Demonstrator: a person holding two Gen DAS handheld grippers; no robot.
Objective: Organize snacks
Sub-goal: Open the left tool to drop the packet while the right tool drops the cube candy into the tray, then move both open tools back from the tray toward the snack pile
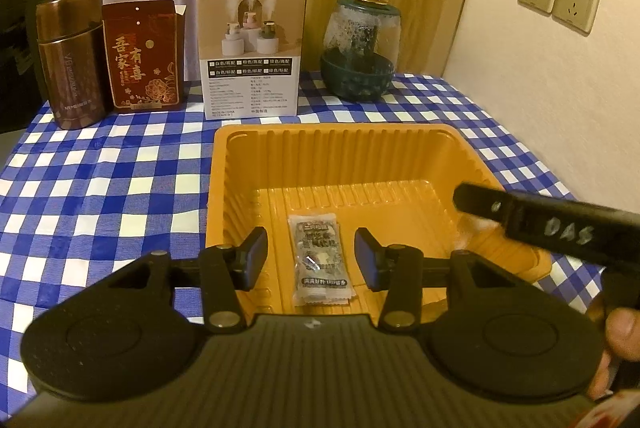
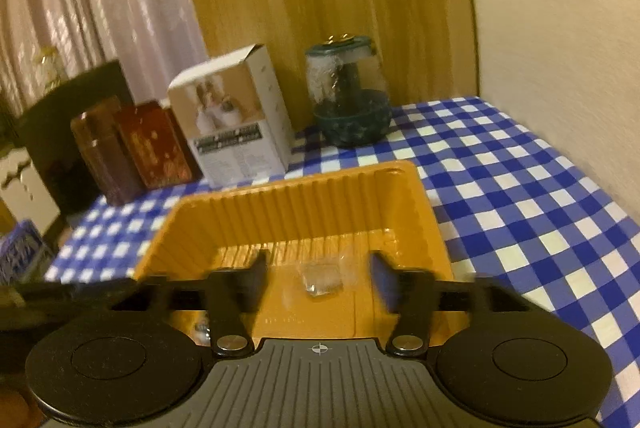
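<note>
Snack packet (image 1: 321,262) lies inside orange tray (image 1: 408,137).

Dim warm indoor light, no hard shadows. Left wrist view sharp; right wrist view motion-blurred throughout. Fisheye bending, dark vignette at corners.

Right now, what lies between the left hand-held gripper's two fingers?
A snack packet, flat on the orange tray's floor, untouched by the open fingers; left wrist view.
</note>
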